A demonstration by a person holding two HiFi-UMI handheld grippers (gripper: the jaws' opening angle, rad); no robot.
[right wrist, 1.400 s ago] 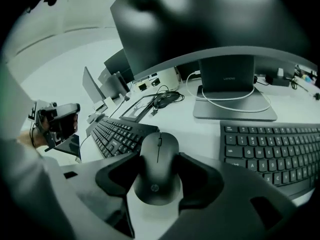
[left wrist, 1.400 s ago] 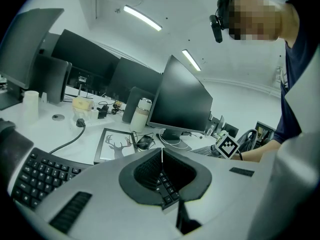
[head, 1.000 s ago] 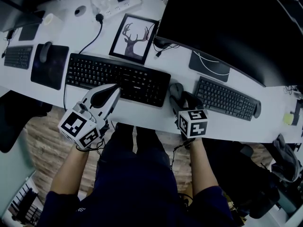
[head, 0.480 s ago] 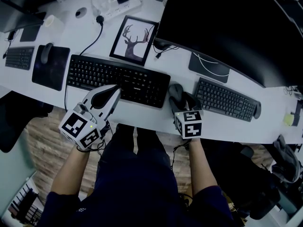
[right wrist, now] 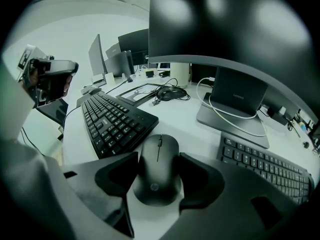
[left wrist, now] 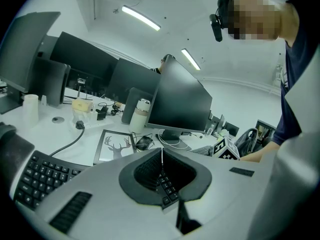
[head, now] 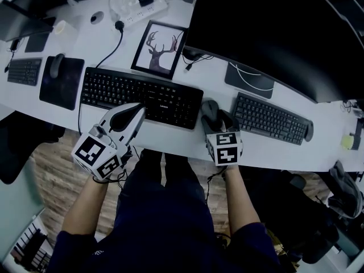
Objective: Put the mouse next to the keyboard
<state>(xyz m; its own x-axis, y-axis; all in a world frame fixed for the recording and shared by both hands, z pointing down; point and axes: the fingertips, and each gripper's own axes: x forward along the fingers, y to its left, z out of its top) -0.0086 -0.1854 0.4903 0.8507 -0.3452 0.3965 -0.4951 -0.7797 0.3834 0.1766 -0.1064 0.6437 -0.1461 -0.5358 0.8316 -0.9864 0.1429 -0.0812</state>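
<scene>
1. Lower centre of the head view: the right gripper (right wrist: pixel 159 157) has its jaws spread wide, with a black mouse (right wrist: pixel 156 170) between them, the pads close beside its sides.
2. The mouse lies flat on the white tabletop (head: pixel 170 134), just beside the right end of the long black keyboard (head: pixel 142 95). A smaller keyboard (head: pixel 270 118) lies to its right.
3. Lower left: the left gripper (head: pixel 139 108) is closed and empty, its tips over the long keyboard's front edge.
4. A framed deer picture (head: pixel 159 47) lies above the keyboard, and a dark monitor (head: pixel 273 33) fills the upper right.
</scene>
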